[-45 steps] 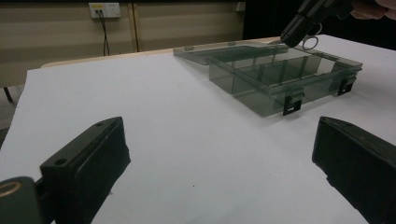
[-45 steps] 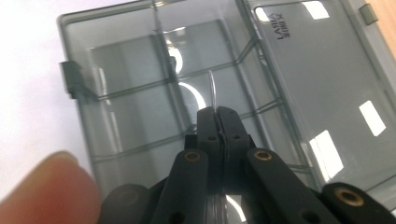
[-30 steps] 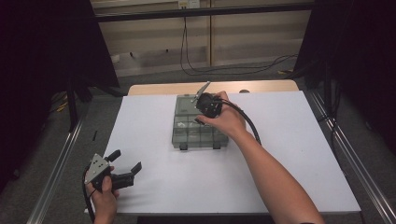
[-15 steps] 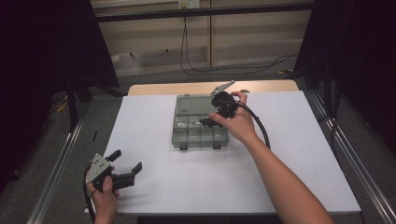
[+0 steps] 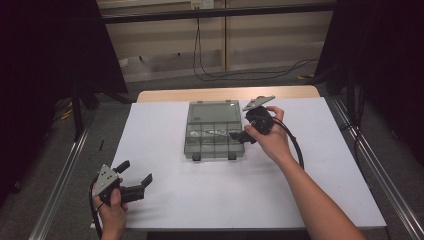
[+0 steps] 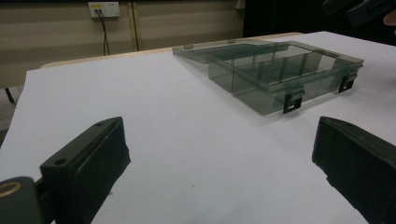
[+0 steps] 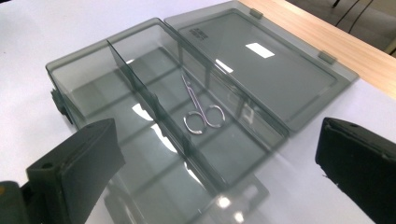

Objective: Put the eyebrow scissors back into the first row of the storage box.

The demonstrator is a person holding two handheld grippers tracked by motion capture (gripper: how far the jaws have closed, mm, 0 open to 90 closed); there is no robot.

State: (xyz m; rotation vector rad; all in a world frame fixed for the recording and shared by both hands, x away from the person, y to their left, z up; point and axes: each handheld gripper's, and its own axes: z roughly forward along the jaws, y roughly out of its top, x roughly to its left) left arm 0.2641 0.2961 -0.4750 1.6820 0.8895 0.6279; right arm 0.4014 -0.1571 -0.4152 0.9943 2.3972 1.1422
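i see a smoky, see-through plastic box (image 7: 154, 116), glossy, its open lid (image 7: 261, 60) catching glare. the small scissors (image 7: 198, 109) inside look like polished metal. the white table cover (image 5: 165, 150) is matt and smooth, with pale wood (image 5: 225, 94) at the far edge. my right gripper (image 7: 210, 172) has matt black jaws.

Dim overall, dark at both sides of the high view — the white table (image 5: 210, 190) is the brightest area. Overhead light leaves small white glare patches on the clear organizer box (image 7: 261, 51). Near jaws look soft and unfocused in both gripper views; shadows are faint.
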